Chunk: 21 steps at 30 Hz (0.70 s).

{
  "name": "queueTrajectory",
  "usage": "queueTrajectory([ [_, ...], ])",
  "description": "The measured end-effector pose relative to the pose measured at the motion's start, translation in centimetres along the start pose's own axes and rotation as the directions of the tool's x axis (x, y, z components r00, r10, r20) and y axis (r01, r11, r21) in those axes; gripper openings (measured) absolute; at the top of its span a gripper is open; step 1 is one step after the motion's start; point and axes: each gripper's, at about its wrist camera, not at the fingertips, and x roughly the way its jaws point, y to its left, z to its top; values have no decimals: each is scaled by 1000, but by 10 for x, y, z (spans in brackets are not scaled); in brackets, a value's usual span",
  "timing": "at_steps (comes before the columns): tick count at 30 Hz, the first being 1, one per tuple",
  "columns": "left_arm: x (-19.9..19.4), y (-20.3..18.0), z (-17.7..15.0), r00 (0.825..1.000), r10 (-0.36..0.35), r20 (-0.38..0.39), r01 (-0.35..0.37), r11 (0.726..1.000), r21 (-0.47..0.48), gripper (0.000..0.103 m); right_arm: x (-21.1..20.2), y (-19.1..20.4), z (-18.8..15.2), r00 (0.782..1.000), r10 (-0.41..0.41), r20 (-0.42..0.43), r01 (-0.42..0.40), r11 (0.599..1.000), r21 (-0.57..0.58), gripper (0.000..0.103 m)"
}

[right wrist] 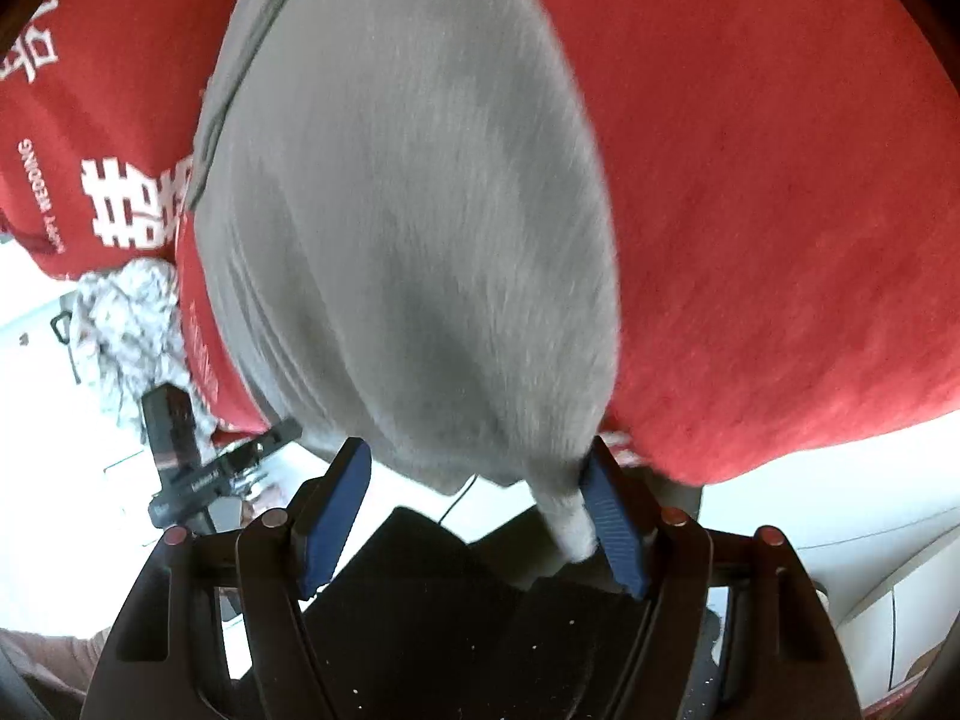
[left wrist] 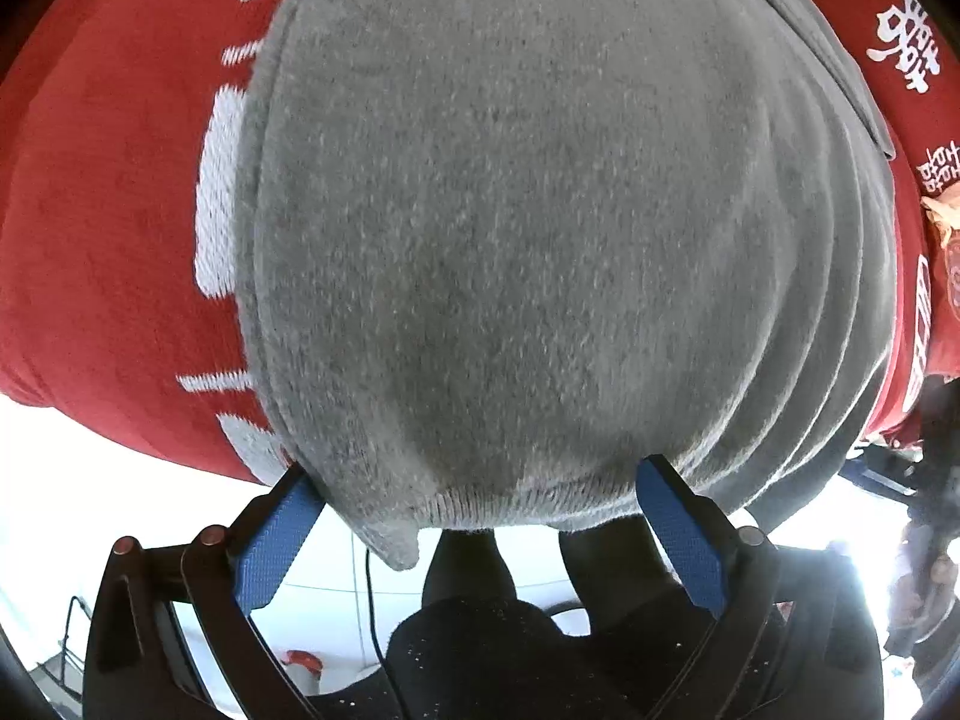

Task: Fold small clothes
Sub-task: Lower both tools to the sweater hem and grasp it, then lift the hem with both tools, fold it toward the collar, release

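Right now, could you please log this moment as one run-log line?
left gripper: open at hem | right gripper: open | grey garment: flat on red cloth

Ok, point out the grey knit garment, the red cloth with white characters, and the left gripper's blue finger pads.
Grey knit garment [left wrist: 510, 240]: left wrist view, middle of its fabric.
Red cloth with white characters [right wrist: 780, 210]: right wrist view, plain red area.
Left gripper's blue finger pads [left wrist: 273, 546]: left wrist view, left-hand pad's face.

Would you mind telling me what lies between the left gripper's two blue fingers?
In the left wrist view, the hem of the grey garment lies between the fingers of the open left gripper, over the red cloth.
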Motion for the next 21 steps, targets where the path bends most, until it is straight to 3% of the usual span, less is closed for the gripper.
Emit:
queueTrajectory([
  [5, 8, 5, -5, 999, -37, 3, 38, 999, -28, 101, 39, -1, -17, 997, -34, -69, 32, 999, -25, 73],
  [7, 11, 5, -9, 999, -34, 15, 34, 999, -21, 93, 43, -2, -20, 998, -24, -54, 24, 1000, 2, 66],
  [8, 13, 2, -12, 1000, -14, 19, 14, 1000, -12, 89, 41, -4, -22, 999, -9, -45, 9, 1000, 21, 50],
  [9, 10, -2, -11, 1000, -1, 24, 1, 1000, -3, 77, 39, -6, -24, 999, 0, -43, 1, 999, 36, 22],
  [10, 10, 0, -16, 999, 23, 32, -24, 1000, 11, 62, 37, -6, -25, 999, 12, -39, -10, 999, 47, 7],
  [11, 7, -5, -15, 999, 23, 33, -24, 1000, 14, 54, 33, -7, -28, 999, 35, -25, -34, 998, 53, 7],
  [13, 7, 3, -20, 998, -59, 14, 59, 998, 12, 9, 26, -8, -31, 996, 91, -18, -90, 994, 67, 7],
  [17, -12, 4, -22, 989, -149, 16, 148, 989, 22, 9, 4, 7, -31, 975, 221, 23, -222, 972, 74, 7],
  [21, -50, -4, -13, 964, -250, 91, 247, 968, 36, 9, -28, 34, -17, 926, 367, 84, -371, 928, 25, 7],
])
